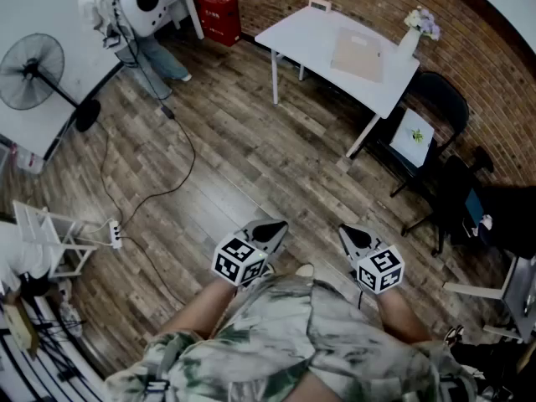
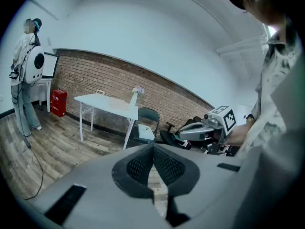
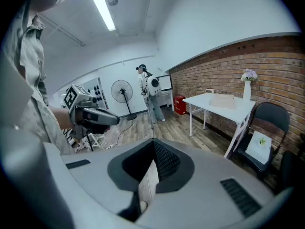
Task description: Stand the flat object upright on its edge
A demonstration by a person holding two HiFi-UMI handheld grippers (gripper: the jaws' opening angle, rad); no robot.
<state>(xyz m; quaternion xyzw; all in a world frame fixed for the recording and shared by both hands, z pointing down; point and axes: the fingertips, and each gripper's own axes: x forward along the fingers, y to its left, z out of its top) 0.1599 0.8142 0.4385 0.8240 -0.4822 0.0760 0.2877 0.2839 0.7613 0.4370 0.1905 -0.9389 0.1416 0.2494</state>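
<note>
The flat beige object point(image 1: 358, 54) lies face down on the white table point(image 1: 310, 32) far across the room, beside a vase of flowers point(image 1: 416, 25). It also shows on the table in the right gripper view point(image 3: 224, 100). Both grippers are held close to the person's body, well away from the table. My left gripper point(image 1: 276, 227) is shut with nothing between its jaws point(image 2: 153, 149). My right gripper point(image 1: 348, 233) is likewise shut and empty point(image 3: 153, 144). Each gripper appears in the other's view, the right one point(image 2: 205, 130) and the left one point(image 3: 90, 113).
A dark folding chair point(image 1: 419, 136) with a white cushion stands by the table's right end. A floor fan point(image 1: 32, 72), a red box point(image 1: 219, 17) and another person point(image 1: 126, 11) are at the far left. A cable point(image 1: 167, 191) runs over the wooden floor, and a white rack point(image 1: 50, 233) stands at the left.
</note>
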